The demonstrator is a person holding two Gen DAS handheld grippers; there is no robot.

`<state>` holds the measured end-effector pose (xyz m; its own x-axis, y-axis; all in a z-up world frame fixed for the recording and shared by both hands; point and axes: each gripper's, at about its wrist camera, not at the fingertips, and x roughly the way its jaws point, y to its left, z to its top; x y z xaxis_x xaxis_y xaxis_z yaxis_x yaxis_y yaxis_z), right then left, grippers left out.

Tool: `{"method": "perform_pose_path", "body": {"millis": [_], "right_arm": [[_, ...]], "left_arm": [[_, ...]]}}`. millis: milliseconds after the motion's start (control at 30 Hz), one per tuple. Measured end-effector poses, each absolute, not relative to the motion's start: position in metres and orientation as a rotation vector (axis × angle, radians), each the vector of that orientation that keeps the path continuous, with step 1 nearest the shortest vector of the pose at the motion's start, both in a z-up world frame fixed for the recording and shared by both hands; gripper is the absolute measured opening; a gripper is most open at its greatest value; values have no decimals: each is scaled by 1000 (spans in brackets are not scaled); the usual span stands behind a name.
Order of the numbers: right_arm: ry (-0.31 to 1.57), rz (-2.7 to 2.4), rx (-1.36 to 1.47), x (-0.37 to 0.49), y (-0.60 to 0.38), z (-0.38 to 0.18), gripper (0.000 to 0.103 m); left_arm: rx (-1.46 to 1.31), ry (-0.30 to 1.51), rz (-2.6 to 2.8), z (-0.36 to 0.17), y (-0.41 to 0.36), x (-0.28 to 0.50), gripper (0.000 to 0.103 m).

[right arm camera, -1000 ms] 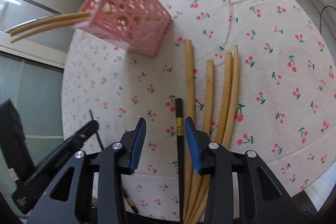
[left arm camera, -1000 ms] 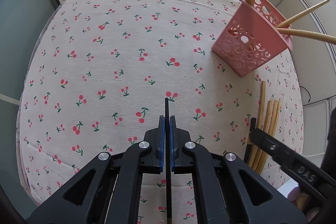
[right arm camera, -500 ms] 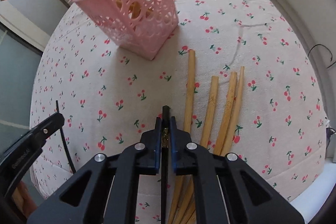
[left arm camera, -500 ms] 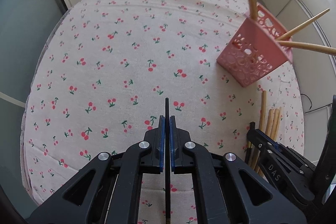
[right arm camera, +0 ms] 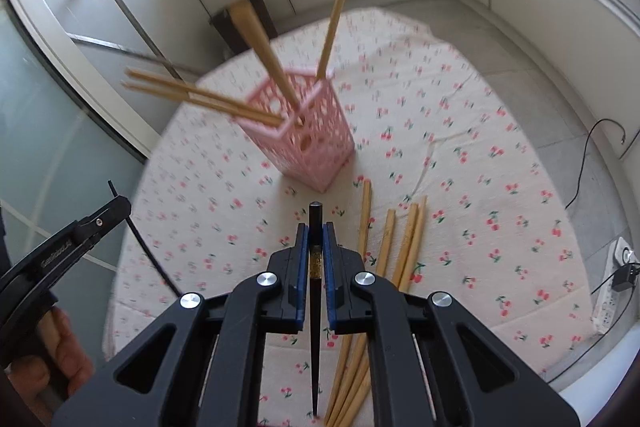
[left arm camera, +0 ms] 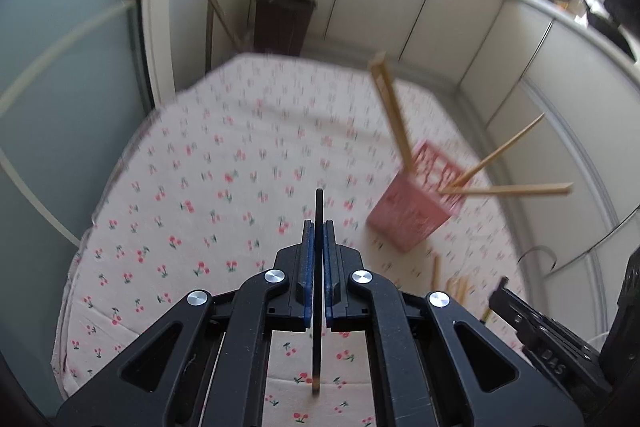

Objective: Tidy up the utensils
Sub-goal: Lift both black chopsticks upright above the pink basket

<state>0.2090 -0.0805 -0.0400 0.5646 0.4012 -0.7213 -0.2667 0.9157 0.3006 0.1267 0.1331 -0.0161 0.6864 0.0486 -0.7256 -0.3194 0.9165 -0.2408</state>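
Left of the perforated pink plastic holder [left arm camera: 408, 215], the left gripper [left arm camera: 319, 239] is clenched on a thin black chopstick [left arm camera: 319, 211] above the cherry-print tablecloth [left arm camera: 192, 187]. Nearer the holder, the right gripper [right arm camera: 316, 243] grips a second black chopstick [right arm camera: 314, 223] — loose bamboo chopsticks [right arm camera: 404, 239] lie right of it.

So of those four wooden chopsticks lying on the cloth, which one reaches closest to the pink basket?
The leftmost chopstick: it lies apart from the other three and its tip stops just short of the pink basket.
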Motion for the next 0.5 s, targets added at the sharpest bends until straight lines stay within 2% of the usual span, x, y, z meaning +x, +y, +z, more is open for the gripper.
{"method": "perform_pose_path", "body": {"millis": [333, 500], "right_arm": [[634, 490, 250, 155, -118, 55, 7], [539, 512, 323, 151, -134, 101, 7]], "left_arm": [[-373, 560, 134, 65, 122, 95, 3], [-356, 481, 105, 104, 113, 105, 3]]}}
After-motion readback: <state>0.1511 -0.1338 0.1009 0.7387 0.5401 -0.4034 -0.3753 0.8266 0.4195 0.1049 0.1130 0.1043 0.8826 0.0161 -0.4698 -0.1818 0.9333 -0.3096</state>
